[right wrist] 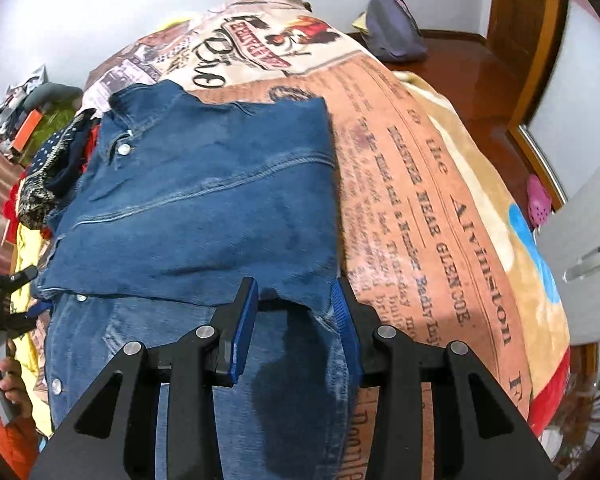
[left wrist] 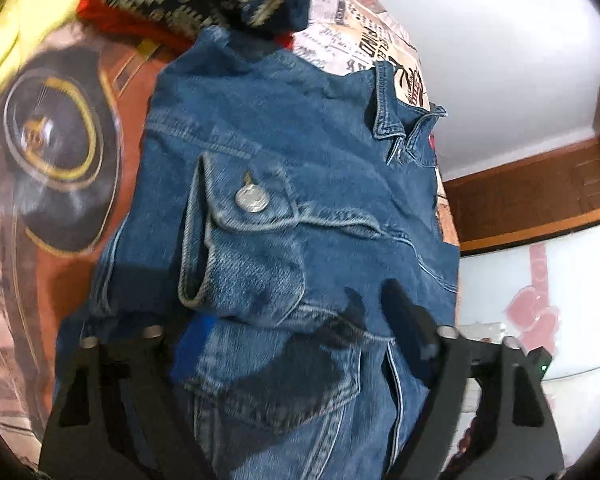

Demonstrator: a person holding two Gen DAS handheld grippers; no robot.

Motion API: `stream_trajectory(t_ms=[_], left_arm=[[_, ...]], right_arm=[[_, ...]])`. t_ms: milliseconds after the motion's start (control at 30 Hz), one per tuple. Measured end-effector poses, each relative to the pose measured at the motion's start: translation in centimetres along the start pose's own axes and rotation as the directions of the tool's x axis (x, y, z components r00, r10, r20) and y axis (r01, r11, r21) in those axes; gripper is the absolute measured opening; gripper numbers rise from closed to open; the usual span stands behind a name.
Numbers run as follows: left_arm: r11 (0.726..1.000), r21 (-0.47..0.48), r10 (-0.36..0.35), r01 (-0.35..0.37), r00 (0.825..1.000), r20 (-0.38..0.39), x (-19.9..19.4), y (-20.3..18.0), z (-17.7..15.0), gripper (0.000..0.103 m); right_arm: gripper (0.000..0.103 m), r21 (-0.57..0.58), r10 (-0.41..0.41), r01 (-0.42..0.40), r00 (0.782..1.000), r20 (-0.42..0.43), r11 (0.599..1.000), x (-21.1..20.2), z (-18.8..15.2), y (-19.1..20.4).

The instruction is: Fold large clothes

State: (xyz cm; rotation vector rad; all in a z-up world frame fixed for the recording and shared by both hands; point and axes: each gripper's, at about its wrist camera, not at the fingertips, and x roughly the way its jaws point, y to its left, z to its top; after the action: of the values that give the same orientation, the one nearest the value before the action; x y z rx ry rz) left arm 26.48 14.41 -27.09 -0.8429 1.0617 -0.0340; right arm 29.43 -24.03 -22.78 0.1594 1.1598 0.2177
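A bed cover (right wrist: 412, 184) printed like old newspaper pages spreads across the bed, with a round dark-and-gold emblem (left wrist: 56, 152) in its pattern. Beneath it at the right edge lies a tan blanket (right wrist: 496, 216) with a blue patch. A grey-purple bag (right wrist: 396, 28) sits on the wooden ledge (right wrist: 460, 64) beyond. A pink shoe (right wrist: 538, 200) lies near a grey drawer front (right wrist: 588, 264).

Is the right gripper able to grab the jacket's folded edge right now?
Probably yes. The right gripper is open, its fingers either side of the denim jacket hem on the bed, with nothing between them and the cloth.
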Motion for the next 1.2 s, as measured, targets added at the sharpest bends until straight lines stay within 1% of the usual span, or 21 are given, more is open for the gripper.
stream_trajectory(t_ms=[33,67,100,167,233,267,367,400,467,500,533,600,700,733,800,867,900,933,967,1000,1200], left_arm=[[0.999,0.032,0.032,-0.033,0.999,0.017,0.1,-0.6,0.2,0.071],[0.994,0.075,0.075,-0.078,0.996,0.046,0.2,-1.3,0.4,0.064],[0.984,0.112,0.134,-0.141,0.989,0.068,0.4,-1.8,0.6,0.049],[0.955,0.172,0.229,-0.244,0.968,0.103,0.8,-2.9,0.9,0.031],[0.931,0.22,0.26,-0.29,0.953,0.157,0.2,-4.0,1.0,0.026],[0.92,0.241,0.265,-0.309,0.944,0.195,-0.6,-4.9,1.0,0.026],[0.921,0.268,0.203,-0.284,0.935,0.292,-3.6,-6.9,1.5,0.024],[0.912,0.278,0.198,-0.301,0.917,0.346,-5.0,-7.9,1.7,0.023],[0.899,0.291,0.189,-0.327,0.89,0.416,-6.7,-8.8,2.1,0.023],[0.894,0.301,0.182,-0.333,0.882,0.435,-7.4,-8.9,2.3,0.024],[0.888,0.319,0.176,-0.331,0.885,0.43,-7.6,-8.9,2.6,0.024],[0.878,0.326,0.206,-0.351,0.891,0.406,-7.0,-8.2,2.4,0.024],[0.851,0.316,0.314,-0.419,0.889,0.332,-4.2,-5.9,2.1,0.025],[0.846,0.302,0.356,-0.439,0.888,0.291,-3.0,-4.5,1.9,0.025],[0.859,0.275,0.38,-0.431,0.898,0.222,-1.6,-2.3,1.2,0.03],[0.888,0.235,0.373,-0.395,0.918,0.133,-0.4,0.0,0.6,0.037],[0.901,0.217,0.36,-0.376,0.927,0.108,-0.1,1.0,0.4,0.047],[0.908,0.196,0.358,-0.371,0.928,0.1,-0.2,1.8,0.2,0.052],[0.91,0.18,0.36,-0.375,0.927,0.107,-0.6,2.3,-0.1,0.063],[0.911,0.169,0.361,-0.376,0.926,0.113,-1.0,2.6,-0.1,0.069],[0.946,0.116,0.294,-0.303,0.952,0.087,-3.7,4.1,0.3,0.07]], right_arm=[[0.035,0.004,0.003,-0.003,1.0,-0.003,1.0,0.1,-0.1,-0.4],[0.035,0.008,0.005,-0.005,1.0,-0.006,1.0,0.2,0.0,-0.5],[0.035,0.01,0.006,-0.006,1.0,-0.007,1.0,0.3,0.0,-0.6],[0.035,0.011,0.012,-0.011,1.0,-0.007,1.0,0.4,0.1,-0.6],[0.035,0.005,0.016,-0.016,1.0,-0.001,1.0,0.3,0.3,-0.4],[0.035,-0.001,0.016,-0.016,1.0,0.004,1.0,0.1,0.4,-0.3],[0.035,-0.025,0.009,-0.009,0.999,0.031,1.0,-0.6,0.9,0.4],[0.035,-0.031,0.009,-0.008,0.999,0.039,0.999,-0.8,1.0,0.5],[0.035,-0.04,0.022,-0.02,0.999,0.048,0.999,-1.0,1.0,0.9],[0.035,-0.043,0.028,-0.026,0.998,0.048,0.999,-0.9,0.9,1.0],[0.036,-0.044,0.034,-0.032,0.998,0.043,0.999,-0.7,0.8,1.1],[0.038,-0.041,0.031,-0.03,0.999,0.017,0.999,0.3,0.5,1.2],[0.038,-0.03,0.032,-0.032,0.999,-0.028,0.999,1.5,0.1,1.1],[0.038,-0.024,0.034,-0.035,0.999,-0.042,0.999,1.9,-0.2,1.1],[0.038,-0.016,0.035,-0.036,0.998,-0.057,0.999,2.4,-0.5,0.9],[0.041,-0.013,0.034,-0.035,0.998,-0.06,0.999,2.4,-0.5,0.7],[0.043,-0.012,0.032,-0.033,0.998,-0.06,0.999,2.4,-0.5,0.7],[0.044,-0.01,0.031,-0.032,0.998,-0.062,0.999,2.4,-0.4,0.6],[0.045,-0.008,0.032,-0.032,0.997,-0.064,0.999,2.3,-0.4,0.5],[0.045,-0.006,0.031,-0.031,0.997,-0.065,0.999,2.3,-0.4,0.4],[0.045,-0.025,0.012,-0.013,0.998,-0.061,1.0,1.6,-0.2,0.6]])
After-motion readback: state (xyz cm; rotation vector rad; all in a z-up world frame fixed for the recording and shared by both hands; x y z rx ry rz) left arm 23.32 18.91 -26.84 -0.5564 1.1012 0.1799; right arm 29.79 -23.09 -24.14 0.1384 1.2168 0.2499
